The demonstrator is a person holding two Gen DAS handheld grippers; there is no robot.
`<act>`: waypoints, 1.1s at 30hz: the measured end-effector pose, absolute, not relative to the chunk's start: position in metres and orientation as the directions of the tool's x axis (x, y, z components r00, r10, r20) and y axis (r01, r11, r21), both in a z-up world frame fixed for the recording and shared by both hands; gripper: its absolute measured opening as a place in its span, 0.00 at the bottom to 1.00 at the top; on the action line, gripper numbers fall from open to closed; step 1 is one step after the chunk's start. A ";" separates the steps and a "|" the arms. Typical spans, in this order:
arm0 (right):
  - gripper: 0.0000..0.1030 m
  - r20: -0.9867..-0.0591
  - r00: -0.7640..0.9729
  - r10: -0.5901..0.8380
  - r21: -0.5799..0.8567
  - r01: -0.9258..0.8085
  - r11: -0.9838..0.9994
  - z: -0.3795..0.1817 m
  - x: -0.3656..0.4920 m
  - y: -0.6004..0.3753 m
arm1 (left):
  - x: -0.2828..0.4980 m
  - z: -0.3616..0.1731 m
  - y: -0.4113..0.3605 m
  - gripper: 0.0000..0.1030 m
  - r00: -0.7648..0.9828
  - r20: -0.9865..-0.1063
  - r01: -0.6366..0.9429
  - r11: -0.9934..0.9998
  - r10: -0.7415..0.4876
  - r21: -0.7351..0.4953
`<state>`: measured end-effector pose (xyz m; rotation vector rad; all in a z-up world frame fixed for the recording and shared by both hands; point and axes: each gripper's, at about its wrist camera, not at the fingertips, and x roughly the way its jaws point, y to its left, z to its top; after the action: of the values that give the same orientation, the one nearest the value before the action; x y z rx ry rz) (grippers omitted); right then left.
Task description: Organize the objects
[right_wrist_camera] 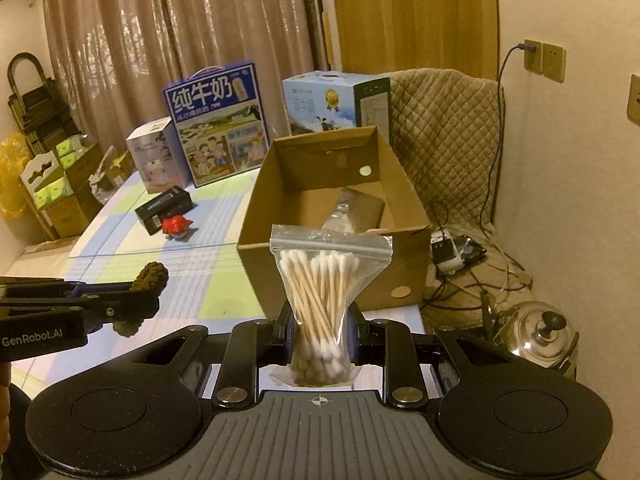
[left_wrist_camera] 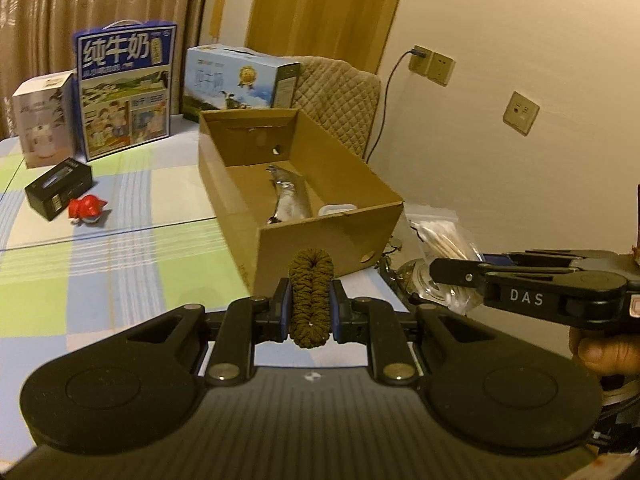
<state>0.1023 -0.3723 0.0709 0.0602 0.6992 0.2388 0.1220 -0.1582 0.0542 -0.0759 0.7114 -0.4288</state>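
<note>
My left gripper [left_wrist_camera: 311,312] is shut on a brown fabric hair tie [left_wrist_camera: 311,280], held upright just short of the near wall of an open cardboard box [left_wrist_camera: 344,236]. My right gripper [right_wrist_camera: 320,332] is shut on a clear zip bag of cotton swabs [right_wrist_camera: 320,280], also in front of the box [right_wrist_camera: 280,264]. Inside the box lie a silvery foil pouch [left_wrist_camera: 290,196] and a white item [left_wrist_camera: 336,209]. In the left wrist view the right gripper [left_wrist_camera: 436,270] comes in from the right with the swab bag [left_wrist_camera: 440,240]; in the right wrist view the left gripper [right_wrist_camera: 152,300] shows at left with the hair tie [right_wrist_camera: 150,276].
On the checked tablecloth [left_wrist_camera: 120,240] sit a black box [left_wrist_camera: 58,188], a red toy [left_wrist_camera: 86,210], a white box [left_wrist_camera: 42,120] and two milk cartons [left_wrist_camera: 126,88] [left_wrist_camera: 240,80]. Right of the table are a quilted chair [right_wrist_camera: 444,140], cables, a power strip [right_wrist_camera: 448,256] and a steel kettle [right_wrist_camera: 546,336].
</note>
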 end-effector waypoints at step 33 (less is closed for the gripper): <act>0.21 -0.645 0.721 0.253 0.102 -0.246 0.964 0.072 0.237 -0.385 | 0.262 0.051 -0.193 0.15 0.662 -0.643 0.377 0.913 -0.384 -0.158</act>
<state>0.2370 -0.3849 0.0721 0.0093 0.7143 0.2756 0.2624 -0.1935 0.0508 -0.0112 0.7294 -0.4301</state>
